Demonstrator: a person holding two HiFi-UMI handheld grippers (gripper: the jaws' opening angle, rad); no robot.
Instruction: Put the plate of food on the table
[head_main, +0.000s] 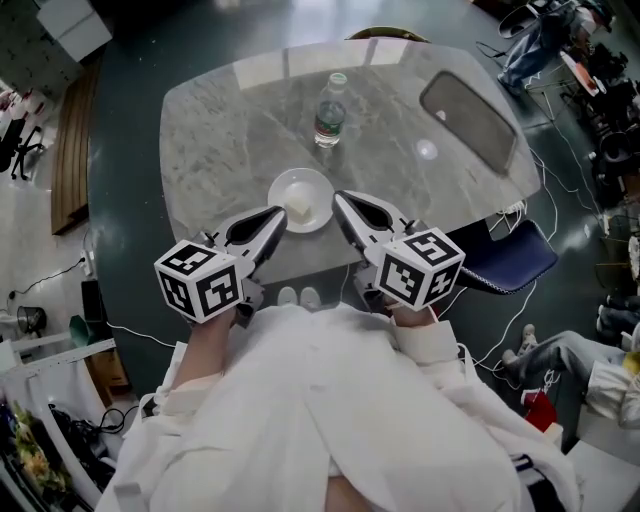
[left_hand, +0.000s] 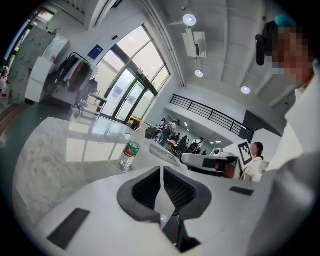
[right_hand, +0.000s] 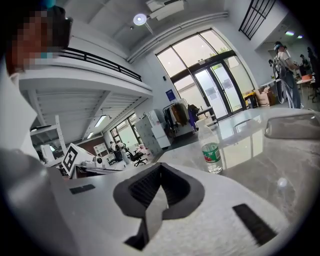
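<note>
A small white plate (head_main: 312, 188) with a pale lump of food (head_main: 297, 208) sits on the marble table (head_main: 225, 135), close to its near edge. My left gripper (head_main: 281, 213) comes in from the lower left, its shut tip at the plate's near-left rim. On the opposite side, my right gripper (head_main: 337, 197) is shut too, its tip at the right rim. In the left gripper view the jaws (left_hand: 161, 169) meet with nothing between the pads. The right gripper view shows the same (right_hand: 160, 166). The plate itself is hidden in both gripper views.
A water bottle (head_main: 330, 110) (left_hand: 131, 150) (right_hand: 211, 155) stands upright beyond the plate. A grey oblong panel (head_main: 470, 120) lies on the table's far right. A blue chair (head_main: 510, 258) and loose cables sit off the right edge. People stand farther back in the hall.
</note>
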